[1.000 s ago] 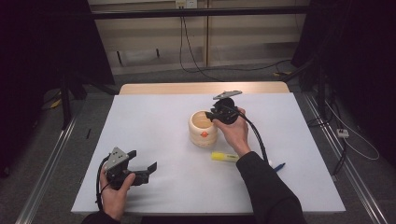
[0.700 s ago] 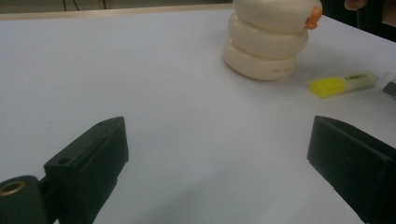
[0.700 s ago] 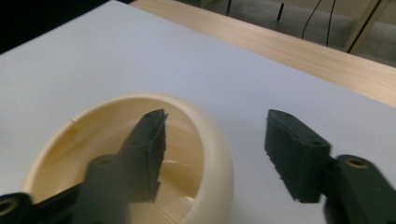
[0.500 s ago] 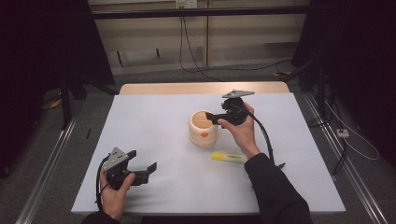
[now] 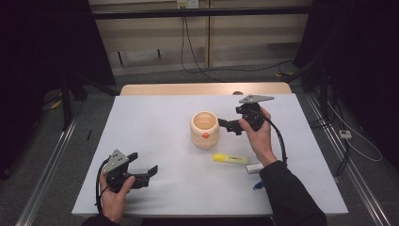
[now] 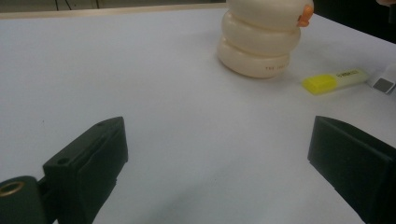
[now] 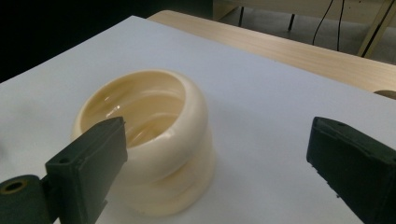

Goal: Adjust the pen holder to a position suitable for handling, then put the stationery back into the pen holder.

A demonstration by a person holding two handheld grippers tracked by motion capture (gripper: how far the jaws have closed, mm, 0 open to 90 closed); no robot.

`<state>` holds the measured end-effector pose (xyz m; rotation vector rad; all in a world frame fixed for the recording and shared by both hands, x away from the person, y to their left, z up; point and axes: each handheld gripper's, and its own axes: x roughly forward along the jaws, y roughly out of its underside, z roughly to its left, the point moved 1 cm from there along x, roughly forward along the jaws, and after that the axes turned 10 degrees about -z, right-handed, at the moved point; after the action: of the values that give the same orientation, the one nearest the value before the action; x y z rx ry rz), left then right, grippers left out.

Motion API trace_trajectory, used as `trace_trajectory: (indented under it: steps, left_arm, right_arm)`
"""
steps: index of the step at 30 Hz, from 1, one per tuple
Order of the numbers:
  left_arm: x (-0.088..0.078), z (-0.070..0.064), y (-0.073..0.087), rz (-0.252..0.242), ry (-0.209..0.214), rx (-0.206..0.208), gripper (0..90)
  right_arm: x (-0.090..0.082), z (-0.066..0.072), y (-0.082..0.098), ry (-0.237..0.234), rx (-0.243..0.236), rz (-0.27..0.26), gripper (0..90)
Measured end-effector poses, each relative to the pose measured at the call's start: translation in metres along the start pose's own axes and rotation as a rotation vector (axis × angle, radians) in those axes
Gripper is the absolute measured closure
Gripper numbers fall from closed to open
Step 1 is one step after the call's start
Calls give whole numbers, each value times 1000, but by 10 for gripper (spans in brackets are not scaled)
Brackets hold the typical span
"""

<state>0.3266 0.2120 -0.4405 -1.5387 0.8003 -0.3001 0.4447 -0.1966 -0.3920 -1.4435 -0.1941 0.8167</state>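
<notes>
We see the cream cup (image 5: pixel 204 128) standing upright near the middle of the white tabletop (image 5: pixel 155 122), its open mouth facing up and a small orange knob on the side facing the person. In the right gripper view the cup (image 7: pixel 154 140) sits low and to the left, with the left jaw in front of its wall and the other jaw well off to the side over bare tabletop. The right tongs (image 5: pixel 226 126) sit just beside the cup at about three o'clock from it, pointing toward it; their jaws have just been opening and now stand wide apart, with nothing gripped between them and no pad pressing on the cup. At about five o'clock from the cup, near it, lies a yellow marker (image 5: pixel 230 159) flat on the tabletop, and a small white cap (image 5: pixel 254 168) rests just past its far end, close to the person's right sleeve. The left tongs (image 5: pixel 143 170) rest well apart from the cup, at about seven o'clock, near the front edge; their jaws are spread wide and hold nothing, with bare tabletop between them.
</notes>
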Motion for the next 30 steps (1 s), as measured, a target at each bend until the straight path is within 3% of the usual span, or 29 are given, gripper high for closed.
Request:
trace_trajectory:
  steps: [14, 19, 22, 25, 30]
  left_arm:
    - [0, -2, -2, 4, -8, 25, 50]
    - [1, -3, -2, 2, -5, 22, 50]
    - [2, -2, -1, 4, -8, 15, 50]
    - [0, 0, 0, 1, -14, 3, 50]
    - [-4, 0, -1, -2, -19, 5, 50]
  right_arm:
    - [-28, 1, 17, 12, -16, 9, 71]
    - [-38, -5, 24, 19, -15, 24, 66]
    - [-43, -10, 27, 60, -13, 24, 68]
    - [-48, -16, 33, 54, 11, 41, 69]
    - [-57, -18, 40, 66, 11, 44, 77]
